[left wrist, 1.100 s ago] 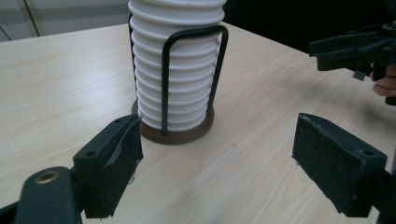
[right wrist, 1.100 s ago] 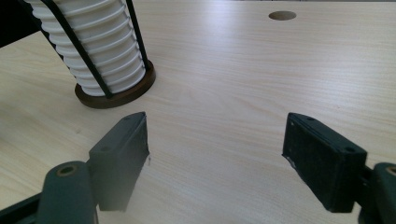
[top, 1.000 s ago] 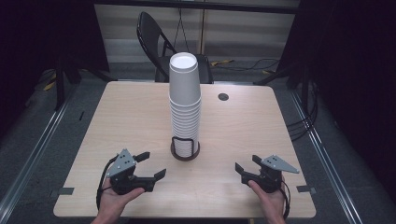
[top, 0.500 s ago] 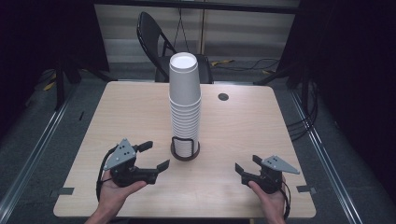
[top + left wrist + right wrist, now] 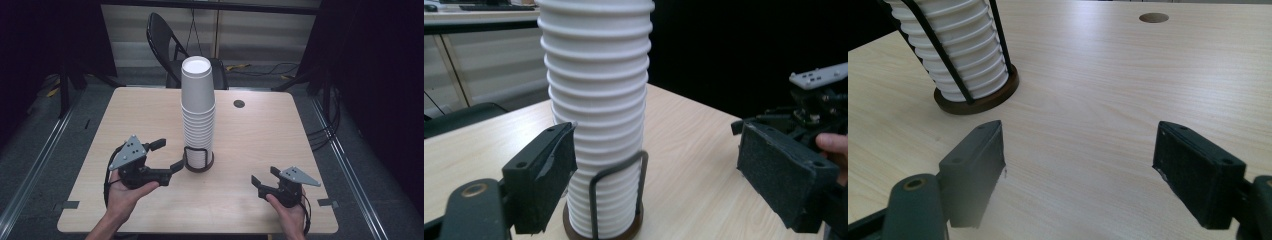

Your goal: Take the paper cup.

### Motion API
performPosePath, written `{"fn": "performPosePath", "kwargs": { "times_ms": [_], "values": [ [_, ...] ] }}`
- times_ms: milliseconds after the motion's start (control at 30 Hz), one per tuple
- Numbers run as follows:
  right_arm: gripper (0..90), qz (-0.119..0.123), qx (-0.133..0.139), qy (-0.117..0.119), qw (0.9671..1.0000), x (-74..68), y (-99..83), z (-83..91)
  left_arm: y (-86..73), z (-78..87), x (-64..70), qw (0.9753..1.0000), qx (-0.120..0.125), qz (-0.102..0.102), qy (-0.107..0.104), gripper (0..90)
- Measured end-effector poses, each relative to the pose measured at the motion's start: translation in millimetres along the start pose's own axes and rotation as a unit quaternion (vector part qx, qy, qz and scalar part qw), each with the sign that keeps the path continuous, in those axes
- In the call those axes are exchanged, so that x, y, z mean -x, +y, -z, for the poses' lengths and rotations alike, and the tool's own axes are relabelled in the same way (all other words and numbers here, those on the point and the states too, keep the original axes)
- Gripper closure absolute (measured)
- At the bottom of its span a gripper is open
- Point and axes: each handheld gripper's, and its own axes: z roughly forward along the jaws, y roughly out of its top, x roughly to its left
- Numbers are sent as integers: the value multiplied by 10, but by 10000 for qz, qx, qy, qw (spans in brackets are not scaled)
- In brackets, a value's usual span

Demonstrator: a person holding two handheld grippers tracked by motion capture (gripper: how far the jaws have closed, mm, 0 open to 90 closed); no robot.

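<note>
A tall stack of white paper cups (image 5: pixel 198 110) stands in a dark round holder with a wire frame (image 5: pixel 199 161) at the middle of the wooden table (image 5: pixel 260 130). My left gripper (image 5: pixel 170 154) is open just left of the holder's base, its jaws pointing at it. In the left gripper view the cups (image 5: pixel 596 100) rise close ahead between the wide-apart pads (image 5: pixel 546 175). My right gripper (image 5: pixel 264 175) rests open near the front right, apart from the holder. Bare table lies between its jaws in the right gripper view, and the holder (image 5: pixel 978 102) sits at upper left.
A round cable hole (image 5: pixel 239 104) is in the table behind the cups. A black folding chair (image 5: pixel 165 45) stands beyond the far edge. Dark floor and rails run along both sides. The right hand's gripper (image 5: pixel 814 100) appears at the right of the left gripper view.
My left gripper has moved right and forward, up to the base of the cup holder, still open. The right gripper has stayed where it was.
</note>
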Motion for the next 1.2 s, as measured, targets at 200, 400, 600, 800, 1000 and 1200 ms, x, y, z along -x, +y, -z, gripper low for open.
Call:
{"fn": "performPosePath", "kwargs": {
  "times_ms": [200,400,600,800,1000,1200],
  "values": [
    [198,-38,-7,33,10000,2,-2,3,140,-26,-11,10000,7,47,-86,154],
    [195,-38,20,24,10000,-3,2,13,325,-55,-15,9999,114,4,-100,158],
    [194,-31,16,39,10000,-6,1,12,494,-84,-63,9998,168,37,-105,156],
    [195,-33,49,16,10000,1,1,18,676,-124,-88,9996,215,-44,-156,157],
    [195,-20,43,40,10000,-4,1,15,813,-176,-137,9996,258,-83,-92,155],
    [199,-59,12,60,10000,14,-4,14,966,-272,-206,9995,289,-119,-83,154]
  ]
}}
